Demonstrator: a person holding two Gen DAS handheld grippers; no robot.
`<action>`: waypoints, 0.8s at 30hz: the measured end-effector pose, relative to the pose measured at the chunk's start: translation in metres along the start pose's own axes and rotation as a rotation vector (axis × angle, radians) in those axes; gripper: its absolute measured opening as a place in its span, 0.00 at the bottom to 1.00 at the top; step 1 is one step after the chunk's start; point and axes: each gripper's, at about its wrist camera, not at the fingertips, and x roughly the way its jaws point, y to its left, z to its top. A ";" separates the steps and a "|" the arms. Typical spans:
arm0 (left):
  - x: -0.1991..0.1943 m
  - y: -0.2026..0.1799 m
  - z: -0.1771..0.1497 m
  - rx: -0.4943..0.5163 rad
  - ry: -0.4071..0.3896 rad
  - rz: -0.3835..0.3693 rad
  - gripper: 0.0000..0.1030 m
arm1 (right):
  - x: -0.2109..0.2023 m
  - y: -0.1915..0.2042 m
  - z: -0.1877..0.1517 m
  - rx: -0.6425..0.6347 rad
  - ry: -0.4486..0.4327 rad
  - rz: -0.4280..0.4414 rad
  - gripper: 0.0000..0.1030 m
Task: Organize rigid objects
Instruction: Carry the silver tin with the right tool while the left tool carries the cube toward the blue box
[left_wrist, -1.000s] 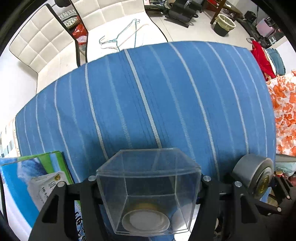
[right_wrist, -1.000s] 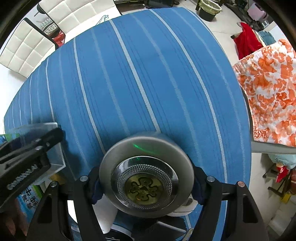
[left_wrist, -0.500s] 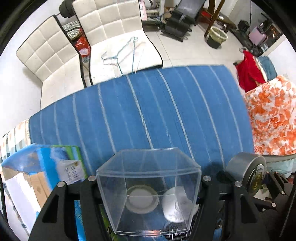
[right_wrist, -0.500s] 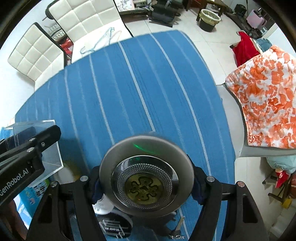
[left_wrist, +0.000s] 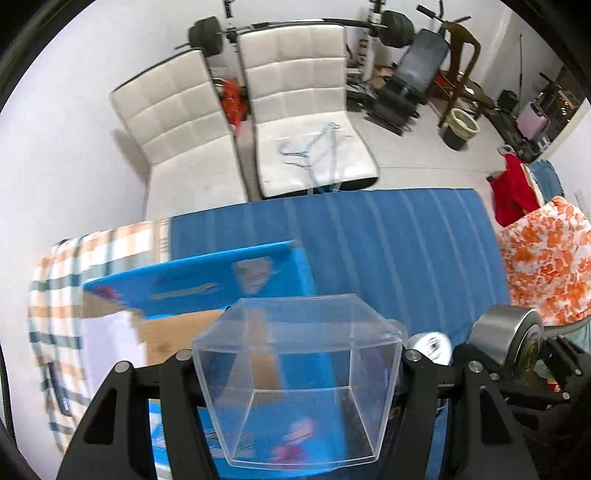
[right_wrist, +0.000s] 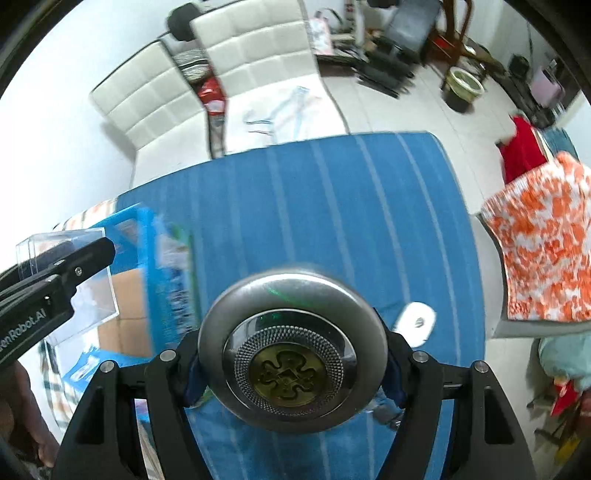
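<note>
**Both items lifted clear of the table**

Left wrist view: left gripper (left_wrist: 295, 360) pinching a clear plastic box (left_wrist: 297, 380) by its side walls. Compared with a second ago, the blue striped tablecloth (left_wrist: 399, 243) sits far lower; an open blue cardboard carton (left_wrist: 207, 280) now lies beneath.

Right wrist view: right gripper (right_wrist: 293, 360) clamped on a round metal disc (right_wrist: 291, 350), likewise raised. A white oval item (right_wrist: 415, 323) lies uncovered on the cloth.

Assessment: pickup done; placement, probably in the carton, is pending.
</note>
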 end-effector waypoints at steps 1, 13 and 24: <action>-0.003 0.007 -0.003 -0.002 0.000 0.005 0.59 | -0.003 0.013 -0.001 -0.013 -0.005 0.001 0.73; -0.022 0.106 -0.042 -0.067 -0.012 0.021 0.59 | -0.012 0.145 -0.028 -0.098 0.003 0.058 0.73; 0.063 0.181 -0.046 -0.175 0.119 -0.009 0.59 | 0.075 0.209 -0.001 -0.153 0.073 0.070 0.73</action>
